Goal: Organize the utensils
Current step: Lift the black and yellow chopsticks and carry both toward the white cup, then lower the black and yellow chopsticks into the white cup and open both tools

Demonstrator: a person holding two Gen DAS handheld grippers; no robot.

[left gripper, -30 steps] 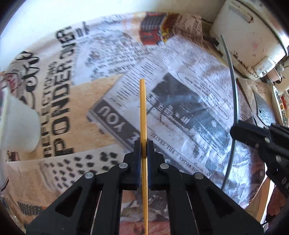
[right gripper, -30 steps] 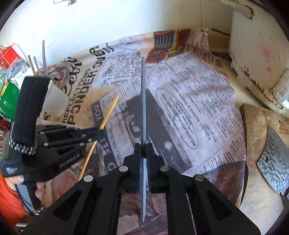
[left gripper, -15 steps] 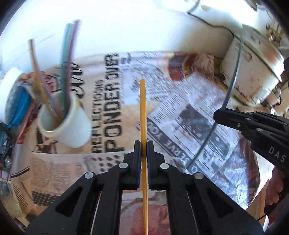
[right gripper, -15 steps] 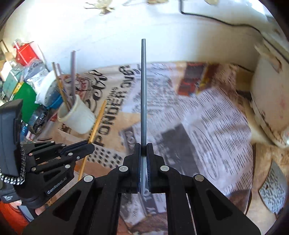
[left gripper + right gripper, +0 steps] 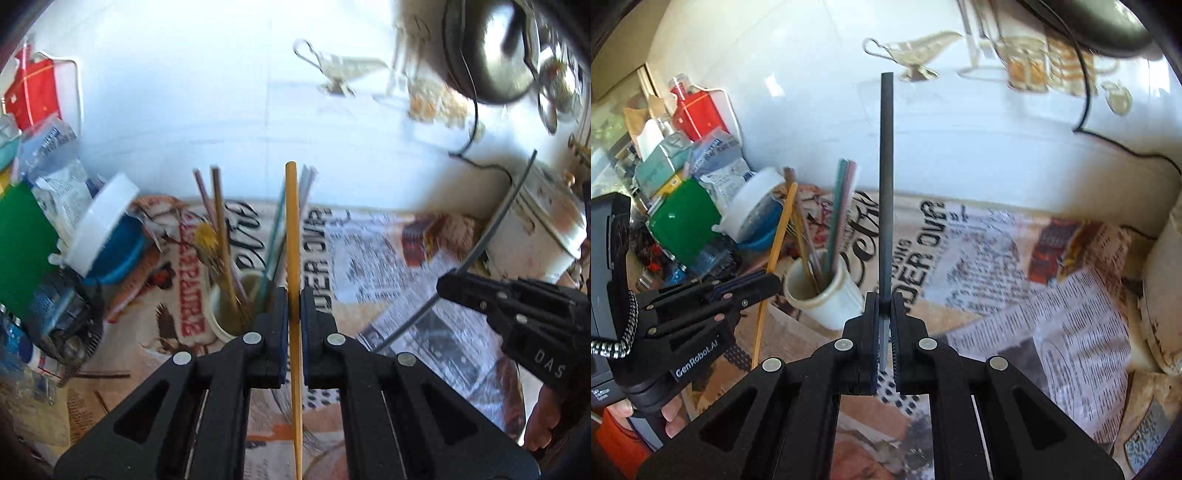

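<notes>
Left wrist view now takes in much more of the white wall than a second ago, when newspaper filled nearly the whole picture. The left hand-held gripper (image 5: 294, 314) is clamped on a yellow chopstick (image 5: 291, 229), which runs straight up toward 12 o'clock exactly as before. The white cup (image 5: 221, 317), earlier only an edge at 9 o'clock, now sits just left of the jaws, at about 10 o'clock from them, with several sticks (image 5: 218, 221) standing in it. At 3 o'clock the right hand-held gripper (image 5: 448, 286) is closed on a grey chopstick (image 5: 495, 229), tilted toward 1 o'clock. In the right wrist view that grey chopstick (image 5: 886, 177) stands upright between the closed jaws of the right hand-held gripper (image 5: 885, 314), its tip now against the wall rather than the paper. The cup (image 5: 827, 295) has come from far at 10 o'clock to just left of the jaws. The left hand-held gripper (image 5: 772, 284) sits at 9 o'clock, its yellow chopstick (image 5: 779, 236) slanting beside the cup. Newspaper (image 5: 1052, 314) covers the counter.
</notes>
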